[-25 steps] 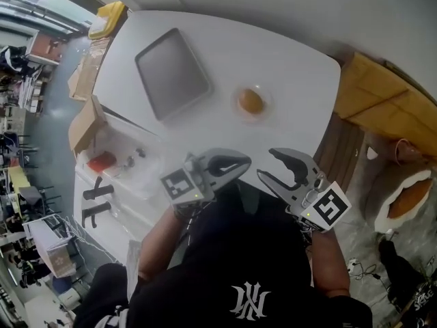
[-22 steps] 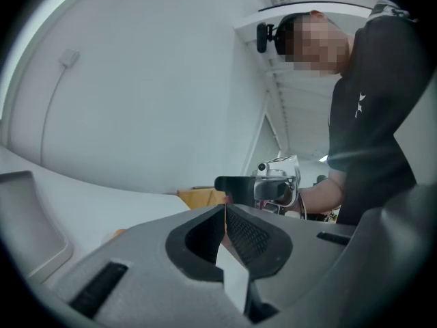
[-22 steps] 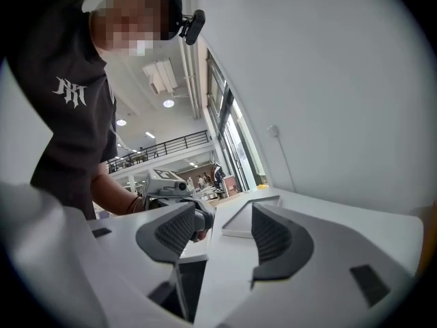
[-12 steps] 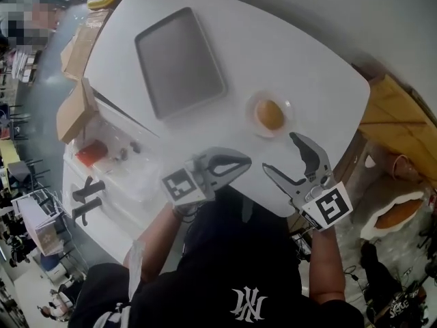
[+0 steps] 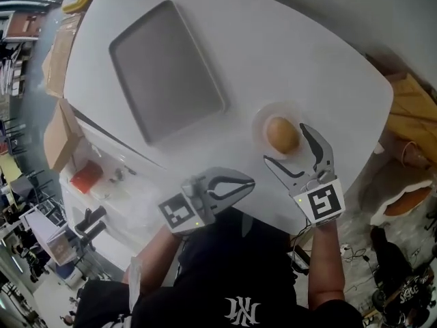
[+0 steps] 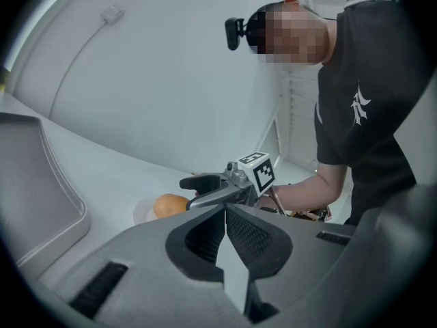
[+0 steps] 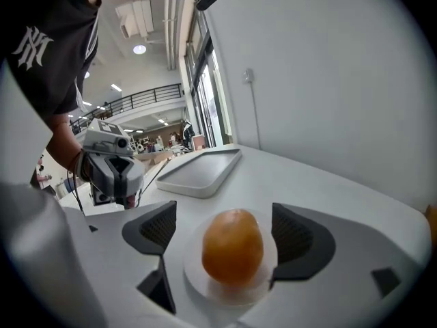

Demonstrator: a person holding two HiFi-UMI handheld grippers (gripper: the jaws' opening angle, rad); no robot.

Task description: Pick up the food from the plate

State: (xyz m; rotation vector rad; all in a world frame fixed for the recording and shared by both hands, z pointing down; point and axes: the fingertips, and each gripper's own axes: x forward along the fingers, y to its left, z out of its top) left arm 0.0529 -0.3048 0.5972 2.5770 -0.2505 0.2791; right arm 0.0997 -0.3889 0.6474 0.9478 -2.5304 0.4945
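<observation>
The right gripper (image 5: 285,144) has just been opening its jaws; they stand wide either side of the smooth, egg-shaped brown food (image 7: 233,244), clear of it. The food sits on a small round white plate (image 7: 196,279). The left gripper (image 5: 251,182) has its jaws pressed together on nothing.

White table (image 5: 293,53) beside a pale wall (image 7: 328,80); ceiling lights (image 7: 139,49), perhaps a railing (image 7: 133,103).

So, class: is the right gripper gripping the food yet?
No: the right gripper has just been opening its jaws, which stand clear on both sides of the food on the plate.
</observation>
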